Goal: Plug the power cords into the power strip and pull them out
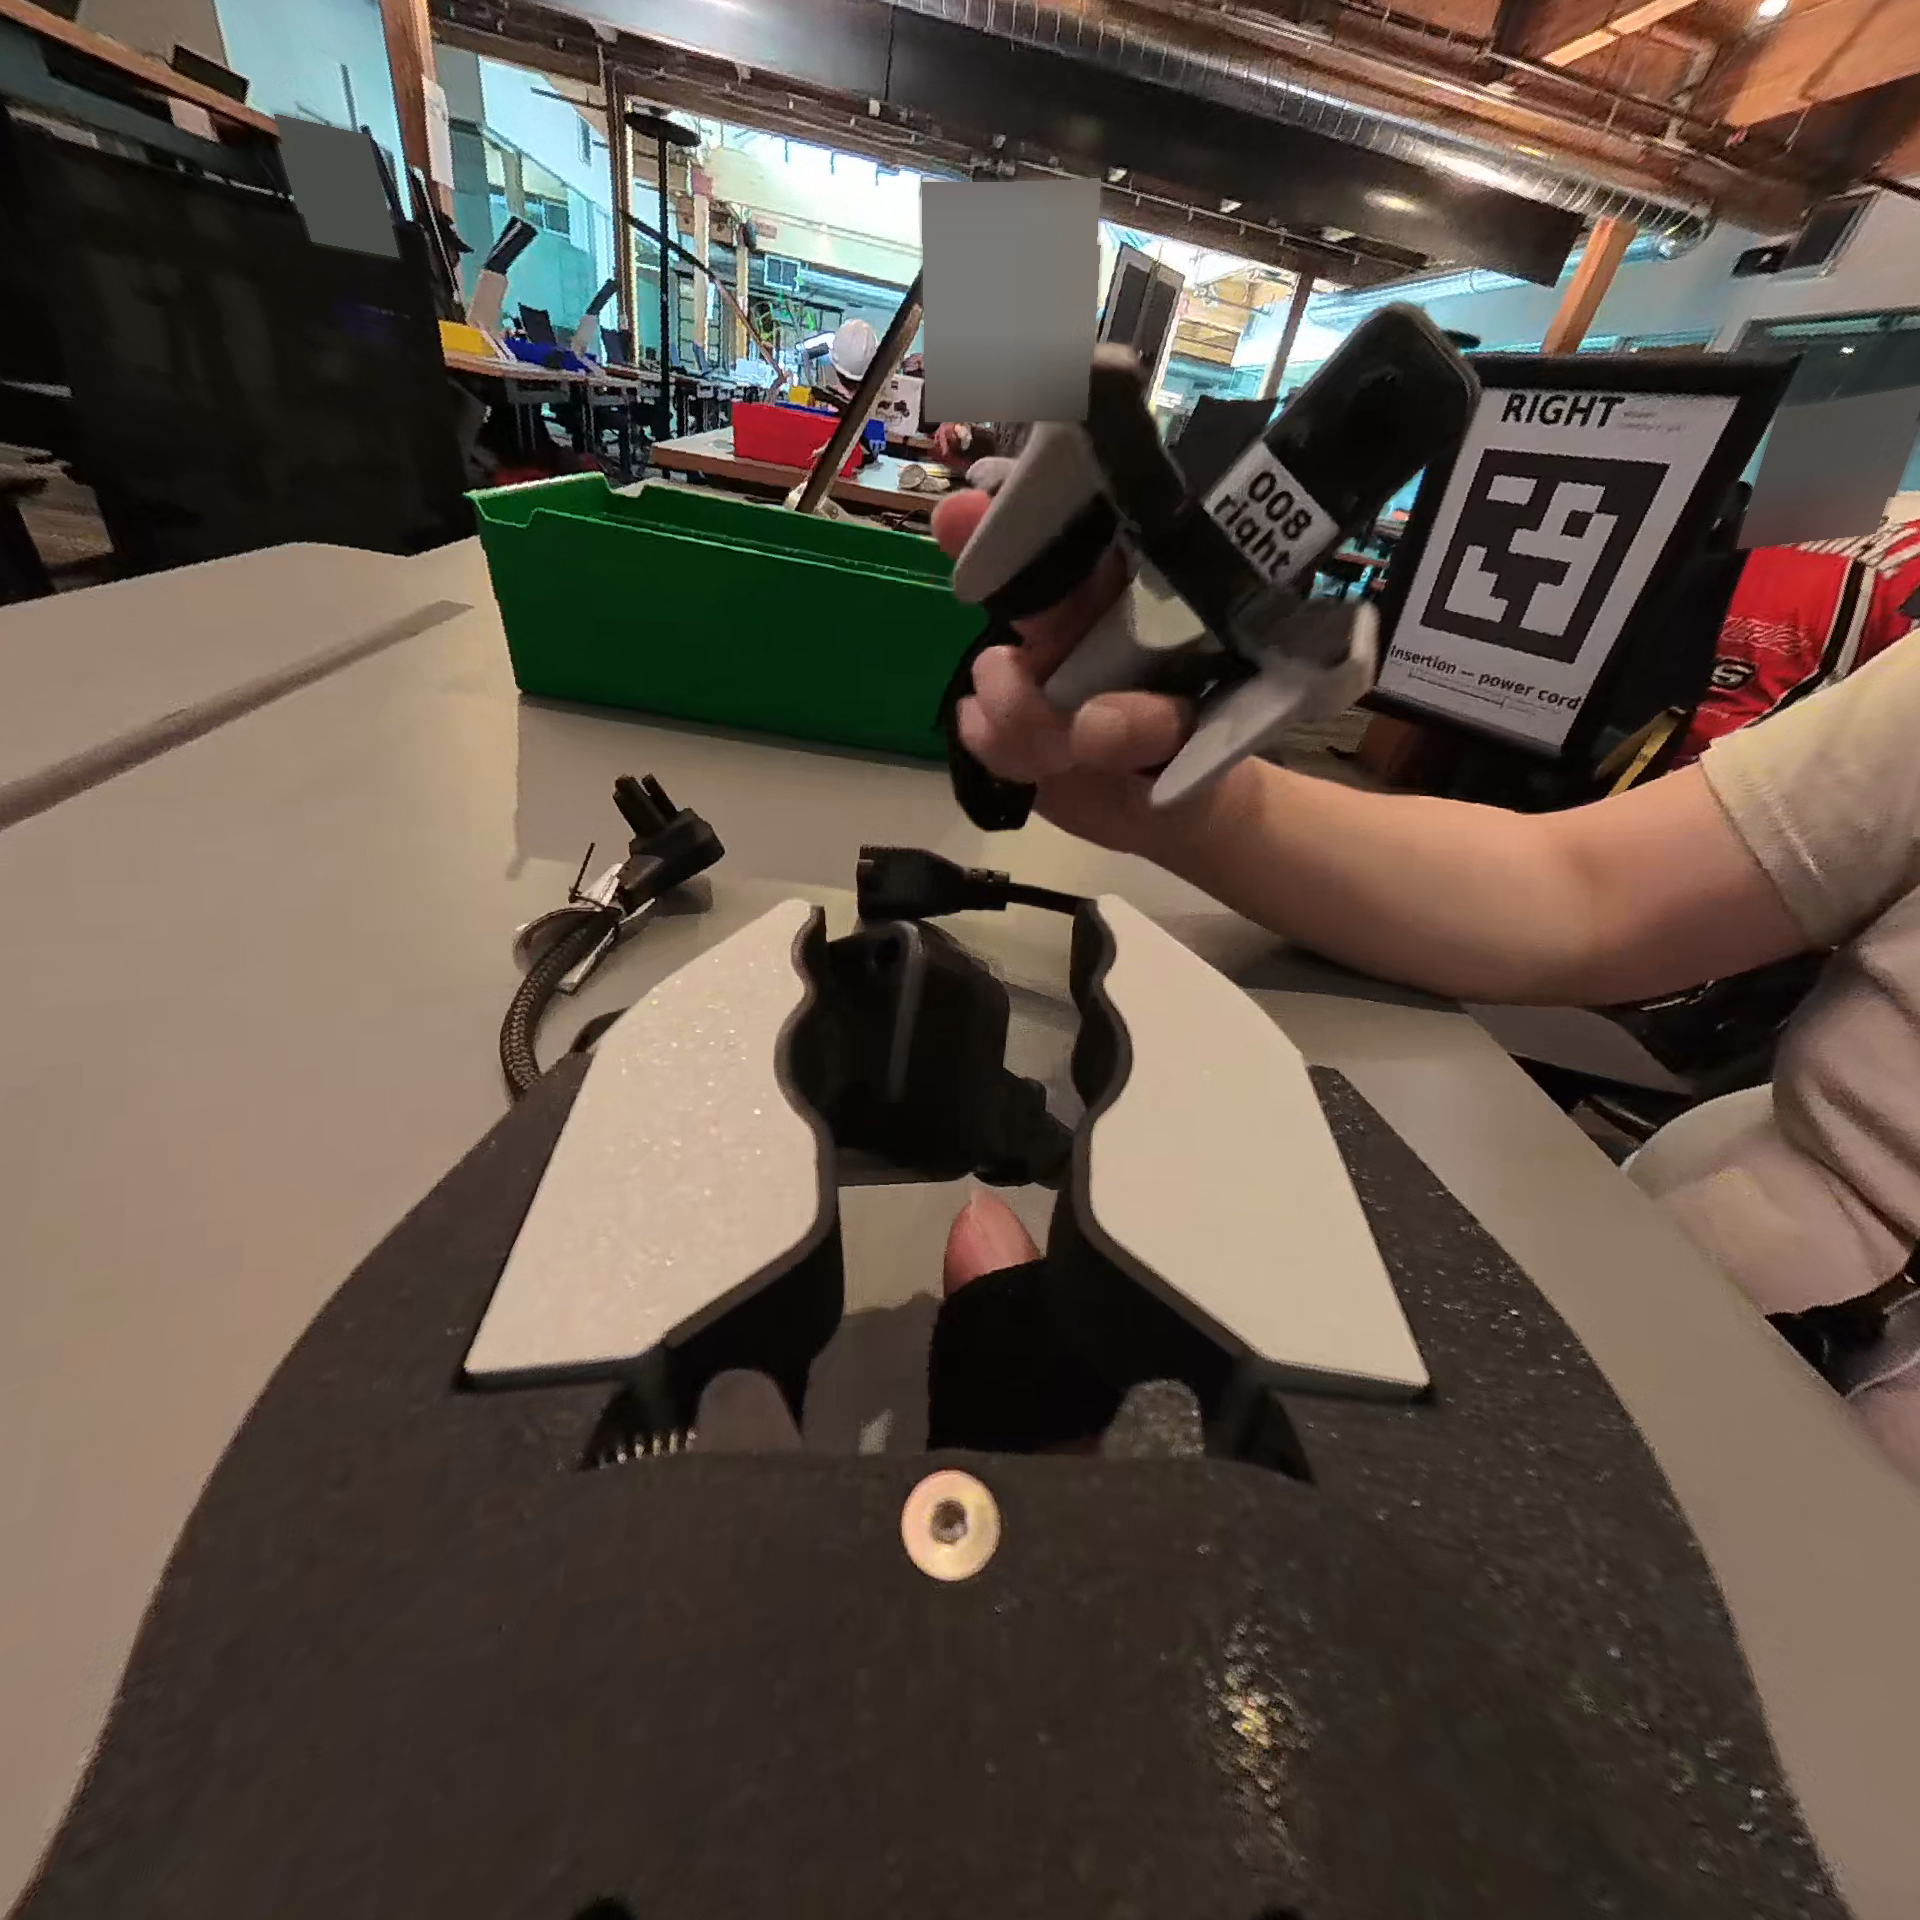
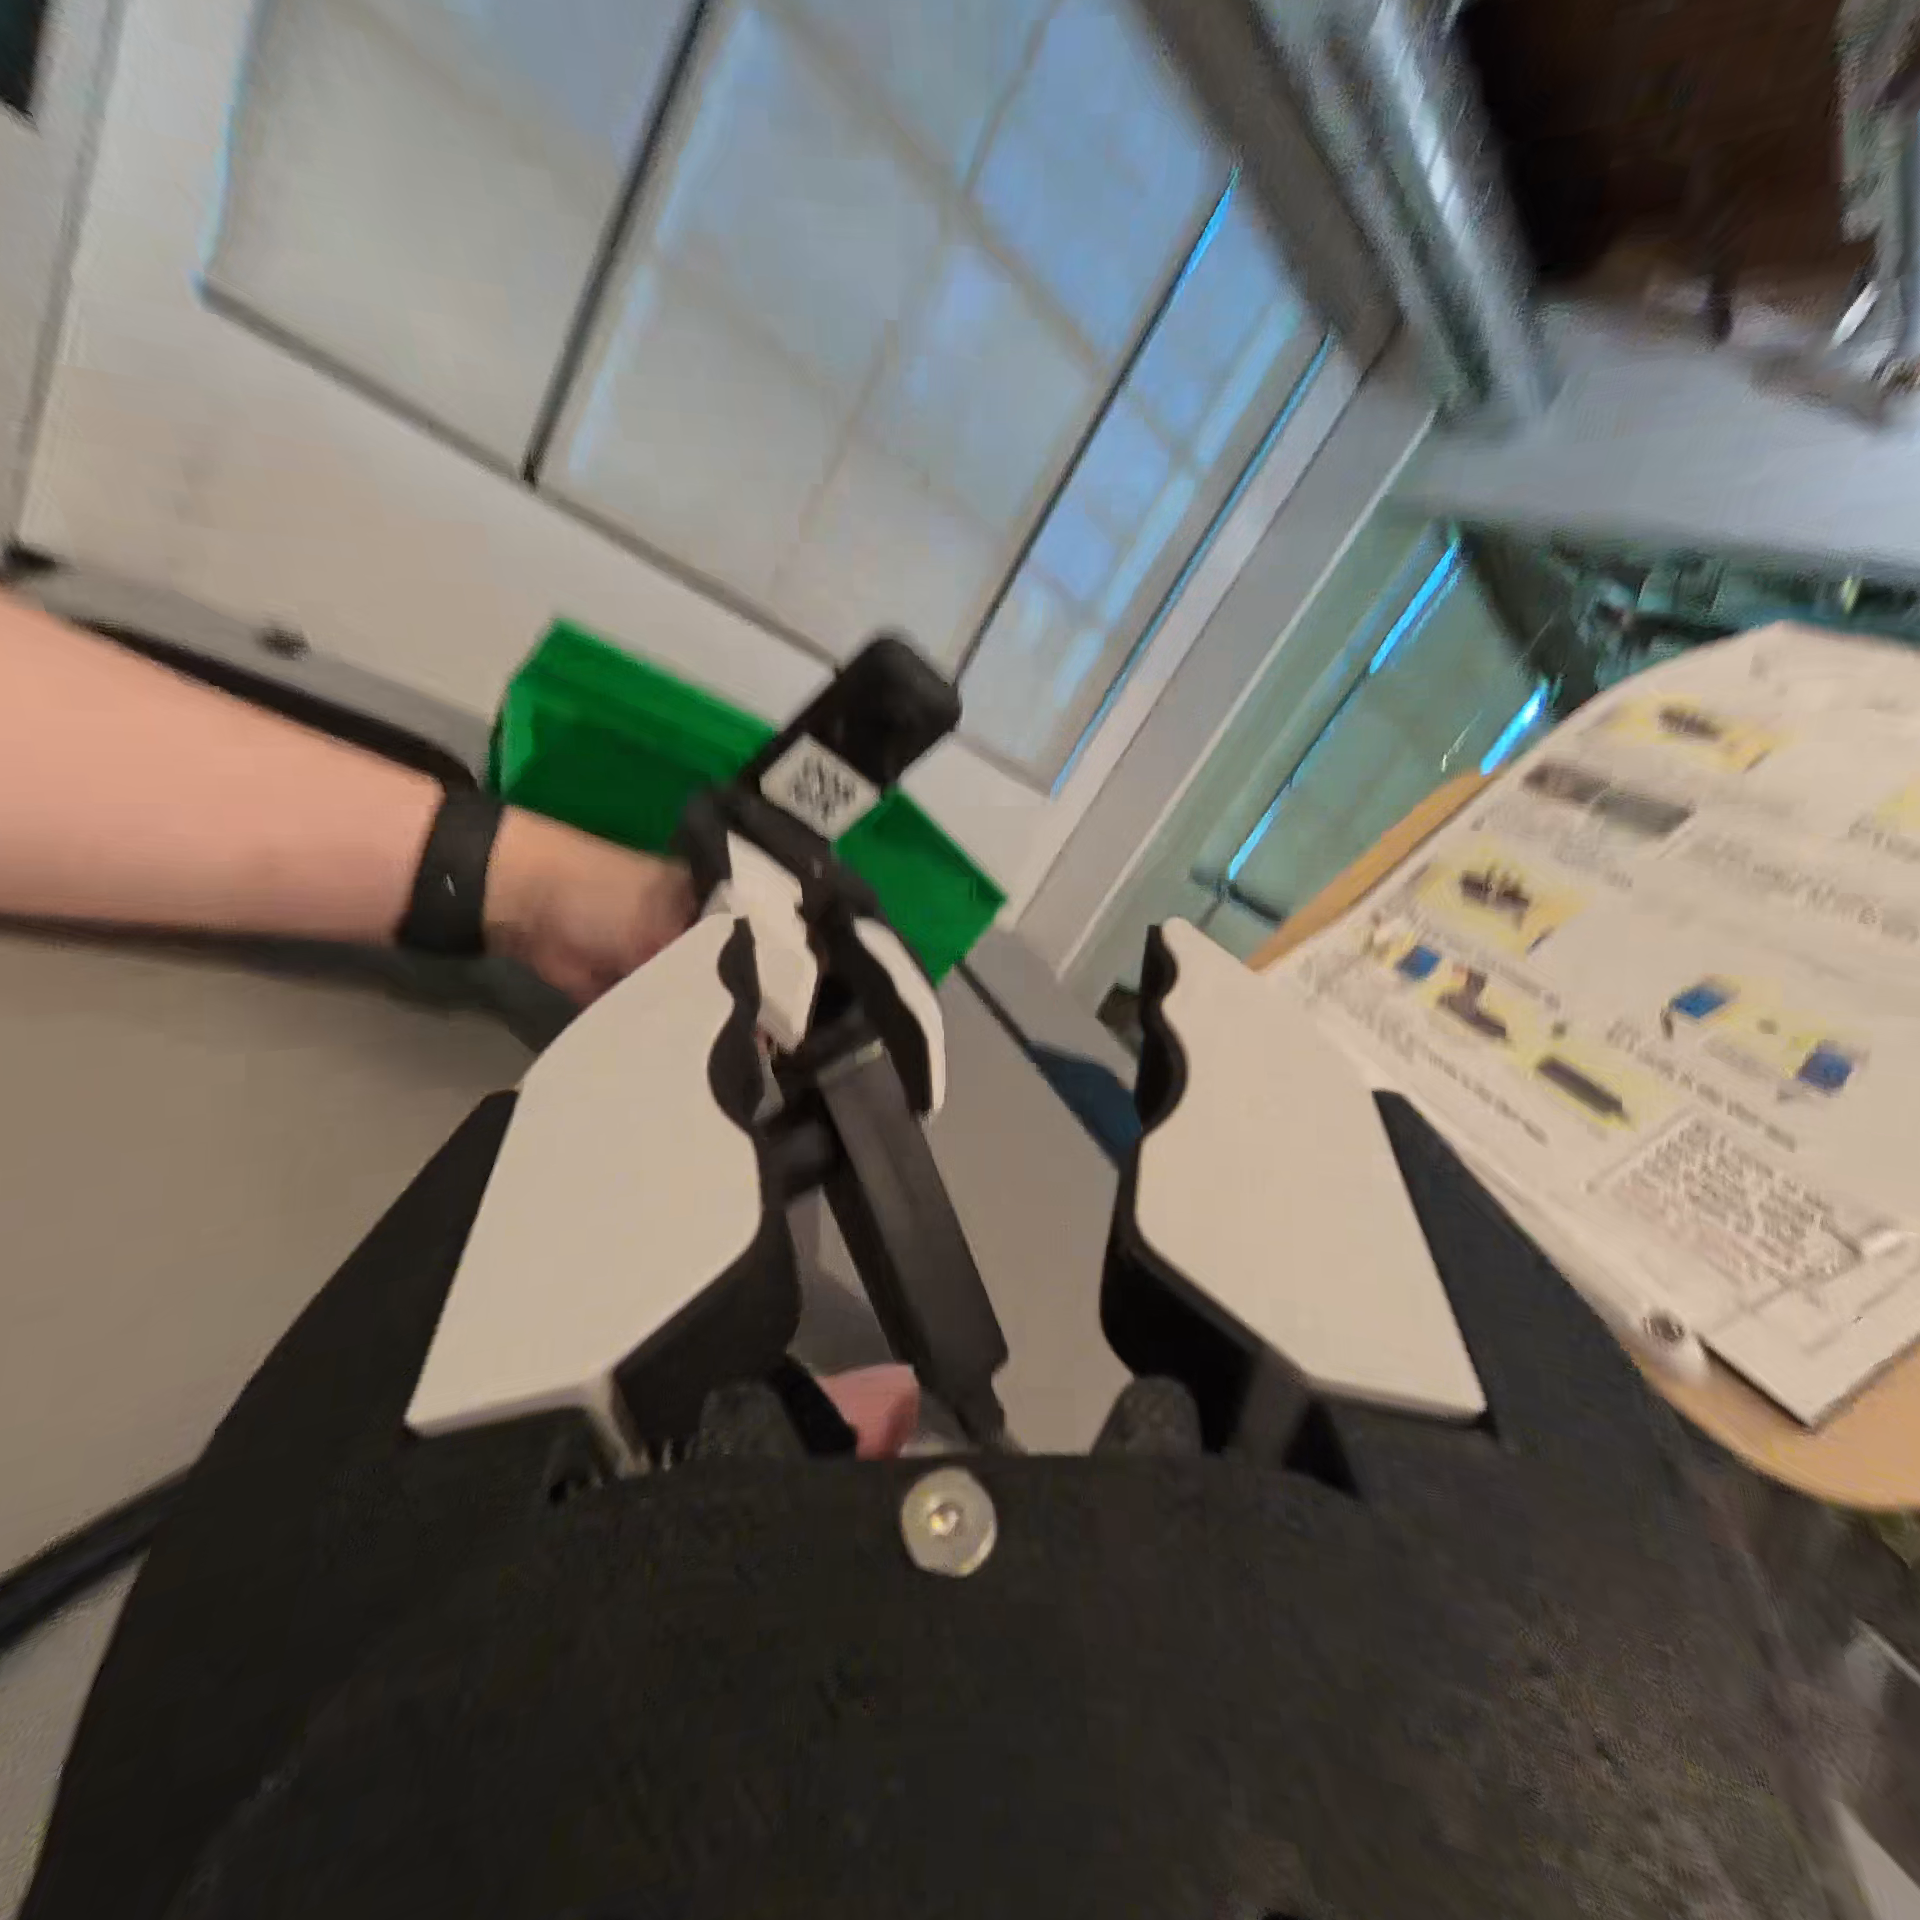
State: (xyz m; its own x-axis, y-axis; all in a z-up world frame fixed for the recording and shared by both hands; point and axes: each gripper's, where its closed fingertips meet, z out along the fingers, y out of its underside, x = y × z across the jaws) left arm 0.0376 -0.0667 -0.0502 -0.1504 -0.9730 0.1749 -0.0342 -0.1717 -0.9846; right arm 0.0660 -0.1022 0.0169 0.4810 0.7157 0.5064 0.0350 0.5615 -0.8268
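Note:
In the left wrist view my left gripper (image 1: 945, 925) rests low on the grey table (image 1: 260, 935) with its jaws apart around a black block with a cord (image 1: 914, 1039). The block touches the left pad, and a gap shows at the right pad. I cannot tell whether the block is a plug or the power strip. A black connector (image 1: 914, 883) lies just beyond it. A black plug on a braided cable (image 1: 665, 831) lies to the left. My right gripper (image 1: 1143, 613) is held up in the air, open and empty. In the blurred right wrist view it (image 2: 945, 945) points at the left gripper (image 2: 831, 935).
A green bin (image 1: 727, 623) stands on the table behind the cords and also shows in the right wrist view (image 2: 623, 748). A framed marker sign (image 1: 1558, 561) stands at the right. A person's arm (image 1: 1455, 883) crosses the right side. A printed sheet on a wooden board (image 2: 1610, 987) lies right.

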